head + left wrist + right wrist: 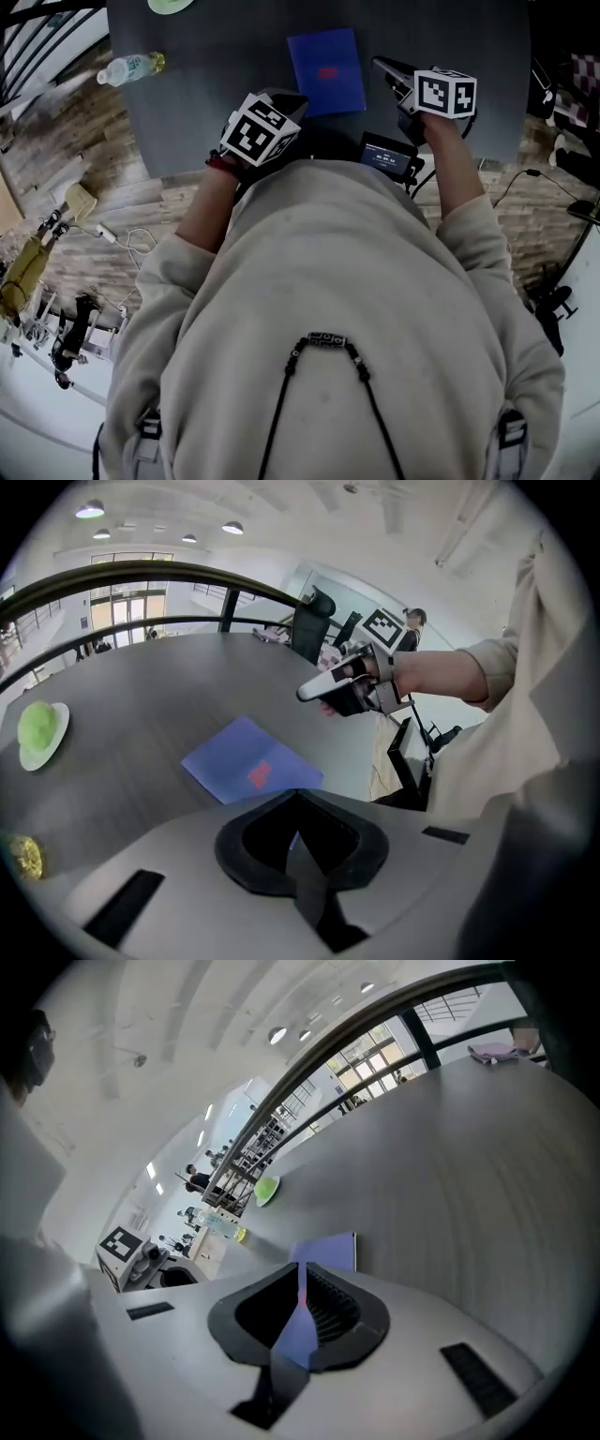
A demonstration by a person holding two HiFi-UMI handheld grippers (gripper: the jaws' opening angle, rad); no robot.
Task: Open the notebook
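Notebook (326, 71) closed flat on table (206, 103); left gripper (289, 99) near-left and right gripper (386, 69) just right of it, jaws together, empty, so approach or pull-back, can't tell.

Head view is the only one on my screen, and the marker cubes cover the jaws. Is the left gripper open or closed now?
Observer: The left gripper is closed, with its jaws together and nothing between them. The blue notebook lies ahead of it.
Operator: And the right one?
Observer: The right gripper is closed too and holds nothing. The notebook lies beyond its tips.
Operator: What is the green shape cut off at my top edge?
Observer: It is a white plate with something green on it, on the table.
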